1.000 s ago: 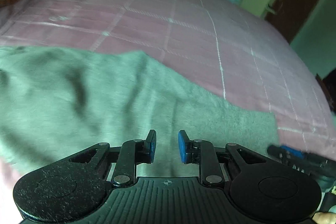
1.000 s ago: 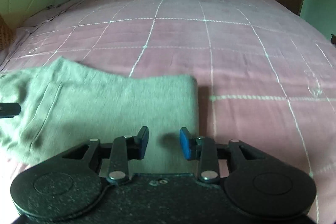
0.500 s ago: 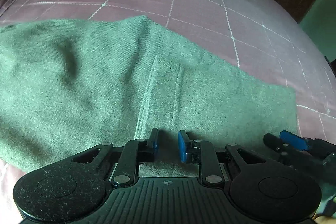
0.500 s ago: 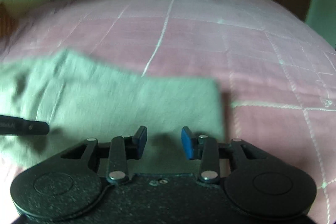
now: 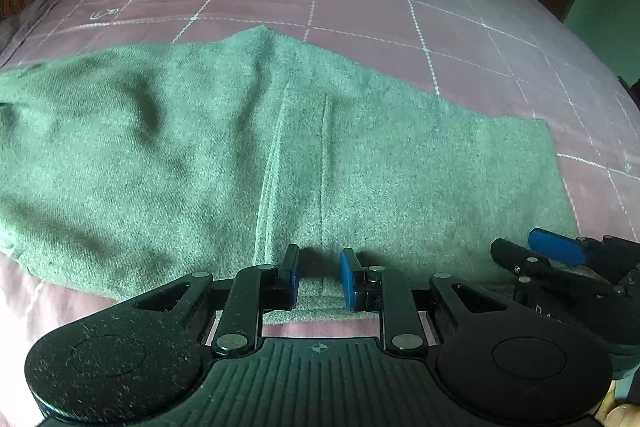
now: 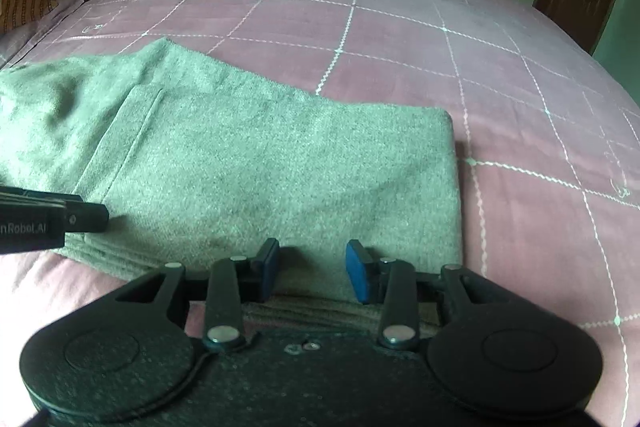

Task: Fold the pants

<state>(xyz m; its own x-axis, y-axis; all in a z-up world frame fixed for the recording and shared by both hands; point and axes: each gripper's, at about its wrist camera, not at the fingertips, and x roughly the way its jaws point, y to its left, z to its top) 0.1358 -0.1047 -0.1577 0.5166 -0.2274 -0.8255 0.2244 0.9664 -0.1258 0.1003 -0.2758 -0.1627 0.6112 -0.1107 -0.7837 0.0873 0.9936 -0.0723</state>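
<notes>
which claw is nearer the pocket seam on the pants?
Left. The left claw sits at the pocket seam foot; the right claw is at the pants folded end.

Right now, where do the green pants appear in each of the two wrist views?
Left wrist view: the green pants fill the middle, from the left edge to a straight end at right.
Right wrist view: the green pants lie left and centre, ending right of centre.
Shared landmark: the double stitched seam.
</notes>
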